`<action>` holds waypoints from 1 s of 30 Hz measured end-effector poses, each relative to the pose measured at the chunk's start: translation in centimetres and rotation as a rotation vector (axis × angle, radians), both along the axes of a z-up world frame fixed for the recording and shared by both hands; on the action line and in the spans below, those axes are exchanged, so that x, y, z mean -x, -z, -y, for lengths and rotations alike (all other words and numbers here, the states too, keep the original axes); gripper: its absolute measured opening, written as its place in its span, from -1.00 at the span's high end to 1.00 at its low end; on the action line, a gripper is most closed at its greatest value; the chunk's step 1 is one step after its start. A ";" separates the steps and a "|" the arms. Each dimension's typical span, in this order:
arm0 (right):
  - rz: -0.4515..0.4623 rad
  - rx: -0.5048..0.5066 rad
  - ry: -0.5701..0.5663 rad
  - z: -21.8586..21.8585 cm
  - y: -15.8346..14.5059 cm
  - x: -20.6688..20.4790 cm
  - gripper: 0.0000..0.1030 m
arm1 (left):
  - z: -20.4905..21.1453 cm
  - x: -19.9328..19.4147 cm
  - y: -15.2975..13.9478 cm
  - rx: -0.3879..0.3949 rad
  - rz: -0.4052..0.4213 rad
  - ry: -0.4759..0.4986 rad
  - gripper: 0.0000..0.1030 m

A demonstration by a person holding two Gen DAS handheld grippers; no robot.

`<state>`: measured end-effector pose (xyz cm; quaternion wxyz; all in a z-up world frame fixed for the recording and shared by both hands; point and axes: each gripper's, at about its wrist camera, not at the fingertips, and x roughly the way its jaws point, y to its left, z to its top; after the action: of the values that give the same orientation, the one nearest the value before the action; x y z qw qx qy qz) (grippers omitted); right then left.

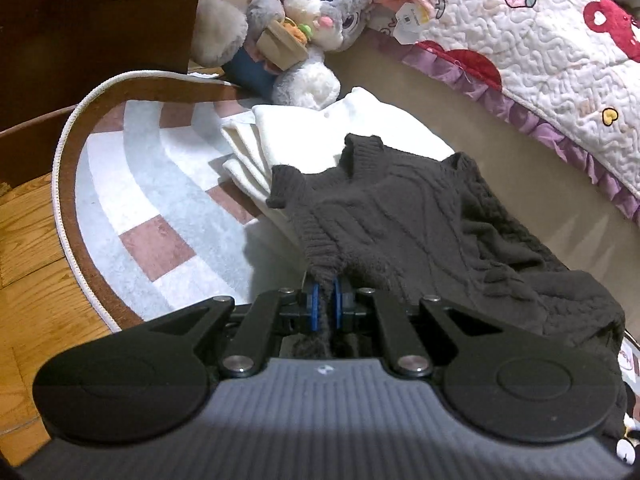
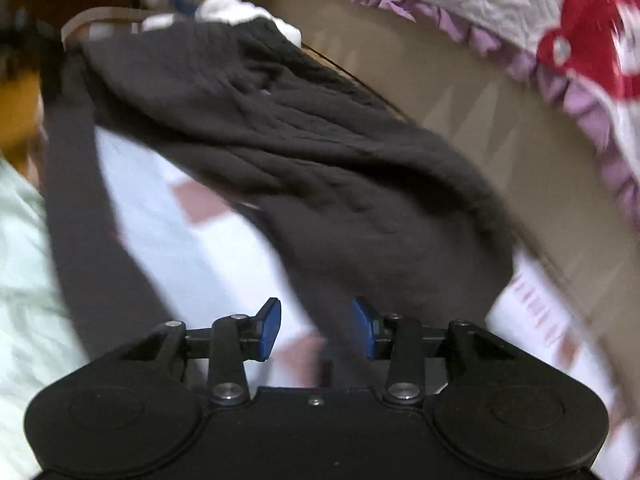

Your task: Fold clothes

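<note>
Pinching a ribbed edge of the dark knitted sweater [image 1: 400, 216], the left gripper [image 1: 326, 304] is holding its blue pads closed on a bunched strand of the knit, and the rest of the garment is trailing away over the round patterned rug [image 1: 152, 208], partly lying across a folded white garment [image 1: 304, 136] near a plush rabbit [image 1: 316, 12]. The right gripper [image 2: 316, 328] is standing partly open with nothing pressed between its pads; a stretch of the dark fabric is passing just ahead of them, though blur is making the exact contact hard to judge. To do this step well, the left hand is best keeping its pinch firm on the hem, since a thick cable knit is heavy and is likely to slip out of a thin grip. The right gripper probably needs to take a matching edge before any lift, so the sweater is carried flat and not twisted. Pulling clear of the white garment is also worthwhile, lest the fold drag it along.
</note>
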<state>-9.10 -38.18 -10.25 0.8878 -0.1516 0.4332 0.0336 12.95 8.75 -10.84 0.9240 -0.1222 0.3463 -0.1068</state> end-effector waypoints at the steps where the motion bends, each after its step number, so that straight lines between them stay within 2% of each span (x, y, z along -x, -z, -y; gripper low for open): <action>1: 0.000 -0.020 -0.019 1.0 0.3 -0.2 0.13 | 0.1 -0.1 -0.1 -0.011 0.001 0.008 0.86; 3: -0.014 -0.090 -0.034 2.9 1.0 -0.3 0.13 | 0.3 -0.2 -0.2 -0.034 0.004 0.024 0.86; 5: -0.038 -0.146 0.008 4.1 2.2 -0.5 0.13 | 0.7 -0.4 -0.3 -0.069 0.009 0.039 0.86; 7: -0.081 -0.153 0.016 3.6 3.5 -0.5 0.13 | 0.9 -0.4 0.0 -0.091 0.008 0.052 0.86; 8: -0.086 -0.105 0.003 3.0 4.0 -0.3 0.11 | 1.0 -0.4 0.1 -0.098 0.007 0.057 0.86; 10: -0.078 0.037 -0.027 1.6 5.1 0.0 -0.10 | 1.0 -0.4 0.2 -0.083 0.007 0.057 0.86; 11: -0.070 0.088 -0.034 1.3 5.5 0.1 -0.30 | 1.0 -0.4 0.3 -0.077 0.005 0.057 0.86; 14: -0.039 0.120 0.011 2.1 5.9 0.1 -0.56 | 1.2 -0.6 0.7 -0.067 -0.009 0.058 0.86; 16: -0.032 0.035 0.087 4.1 5.8 -0.9 -0.61 | 1.3 -0.6 1.0 -0.053 -0.016 0.062 0.85; 18: -0.024 -0.097 0.164 6.3 6.0 -1.8 -0.61 | 1.4 -0.6 1.3 -0.034 -0.022 0.067 0.85; 19: -0.017 -0.148 0.187 7.0 6.0 -2.1 -0.59 | 1.5 -0.6 1.4 -0.025 -0.026 0.070 0.84; 20: -0.007 -0.190 0.203 7.5 6.0 -2.3 -0.27 | 1.6 -0.6 1.6 -0.018 -0.029 0.072 0.84; 21: 0.000 -0.177 0.206 7.6 5.7 -2.4 0.46 | 1.6 -0.7 1.7 -0.011 -0.034 0.073 0.83; 22: 0.007 -0.138 0.203 7.5 5.4 -2.6 0.72 | 1.7 -0.8 1.8 -0.004 -0.039 0.072 0.84; 24: 0.047 -0.105 0.225 7.8 3.7 -2.3 0.73 | 1.8 -1.0 1.7 0.016 -0.049 0.074 0.84; 26: 0.089 -0.069 0.224 8.5 0.8 -1.3 0.75 | 2.0 -1.1 0.9 0.018 -0.044 0.090 0.85; 30: 0.140 0.068 0.172 9.0 -6.3 1.6 0.79 | 2.9 -0.7 -1.6 -0.064 0.016 0.159 0.86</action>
<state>-10.68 -47.14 -3.92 0.9099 -0.1458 0.3824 -0.0682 13.64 5.81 -9.21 0.9187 -0.0641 0.3507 -0.1697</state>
